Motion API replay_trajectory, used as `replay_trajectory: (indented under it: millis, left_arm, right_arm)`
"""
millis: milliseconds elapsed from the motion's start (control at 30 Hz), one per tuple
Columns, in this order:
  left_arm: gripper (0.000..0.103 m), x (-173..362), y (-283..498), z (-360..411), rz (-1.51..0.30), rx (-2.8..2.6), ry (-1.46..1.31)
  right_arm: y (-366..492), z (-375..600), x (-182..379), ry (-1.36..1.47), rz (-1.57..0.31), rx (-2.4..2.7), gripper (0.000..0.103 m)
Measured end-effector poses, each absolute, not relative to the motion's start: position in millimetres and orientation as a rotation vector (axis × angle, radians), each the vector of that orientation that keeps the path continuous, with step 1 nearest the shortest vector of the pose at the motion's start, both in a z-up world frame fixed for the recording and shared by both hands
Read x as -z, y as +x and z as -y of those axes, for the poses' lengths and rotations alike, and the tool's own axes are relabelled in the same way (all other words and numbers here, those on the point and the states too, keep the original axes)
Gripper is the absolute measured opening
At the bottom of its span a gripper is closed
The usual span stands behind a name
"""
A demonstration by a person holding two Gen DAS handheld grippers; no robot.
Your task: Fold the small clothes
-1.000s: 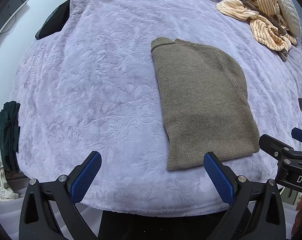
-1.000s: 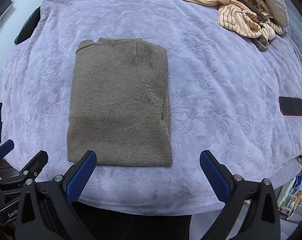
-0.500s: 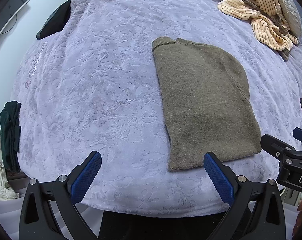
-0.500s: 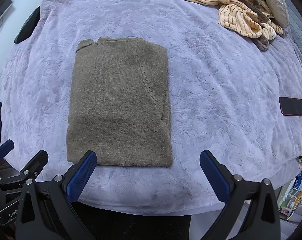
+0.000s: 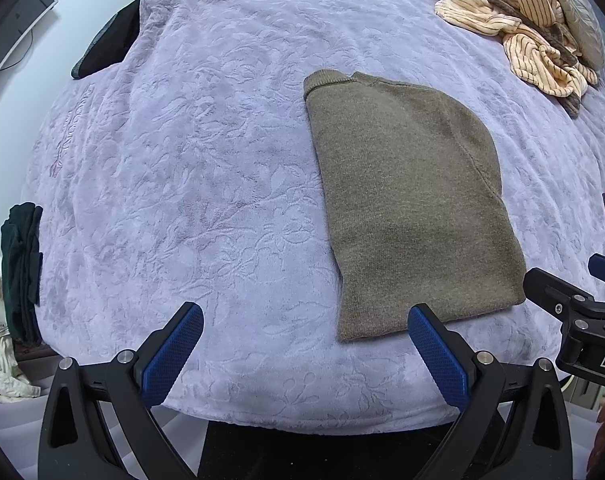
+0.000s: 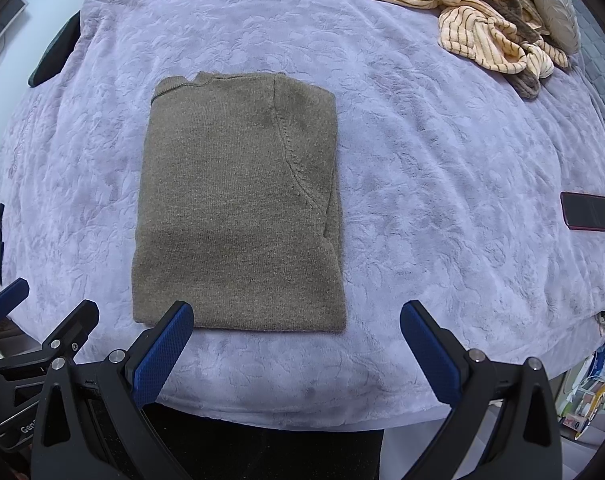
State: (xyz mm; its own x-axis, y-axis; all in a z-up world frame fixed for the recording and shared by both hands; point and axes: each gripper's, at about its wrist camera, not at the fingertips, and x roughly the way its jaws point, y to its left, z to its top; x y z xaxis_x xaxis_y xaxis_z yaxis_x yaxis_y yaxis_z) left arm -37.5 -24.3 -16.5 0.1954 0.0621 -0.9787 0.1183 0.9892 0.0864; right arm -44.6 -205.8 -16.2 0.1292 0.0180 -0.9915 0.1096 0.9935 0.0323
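Observation:
An olive-brown knit sweater [image 5: 406,196] lies folded into a flat rectangle on the lavender bedspread [image 5: 190,184], collar away from me; it also shows in the right wrist view [image 6: 238,208]. My left gripper [image 5: 304,346] is open and empty, hovering at the bed's near edge just left of the sweater's hem. My right gripper [image 6: 296,344] is open and empty, at the near edge below the hem's right corner. Each gripper shows at the edge of the other's view: the right gripper [image 5: 574,312] and the left gripper [image 6: 34,332].
A heap of cream striped clothes [image 6: 486,20] lies at the far right by a grey pillow [image 6: 550,4]. A dark phone [image 6: 586,211] lies on the bedspread [image 6: 442,160] at the right. Dark garments [image 5: 20,272] hang at the left edge, a black item [image 5: 110,46] far left.
Both grippers stay open; the views have shifted only very slightly. The sweater has not moved.

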Motion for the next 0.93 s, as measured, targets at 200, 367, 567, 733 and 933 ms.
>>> replay_trajectory:
  millis: [200, 367, 567, 733, 933]
  left_arm:
    - [0.103, 18.3, -37.9, 24.5, -1.377, 0.041, 0.158]
    - [0.103, 18.8, -36.7, 22.6, -1.376, 0.038, 0.158]
    - [0.103, 19.9, -36.6, 22.0, -1.384, 0.037, 0.153]
    - [0.103, 21.0, -35.5, 21.0, -1.389, 0.039, 0.138]
    - [0.103, 17.5, -35.7, 24.4, -1.373, 0.063, 0.142]
  right_arm:
    - [-44.9, 205.7, 16.7, 0.105, -1.441, 0.068, 0.103]
    - [-44.7, 205.6, 16.1, 0.105, -1.441, 0.068, 0.103]
    - [-44.8, 205.2, 18.2, 0.103, -1.445, 0.066, 0.103]
    - [-44.1, 205.2, 18.9, 0.102, -1.447, 0.064, 0.103]
    - [-43.7, 205.1, 19.5, 0.102, -1.449, 0.063, 0.103]
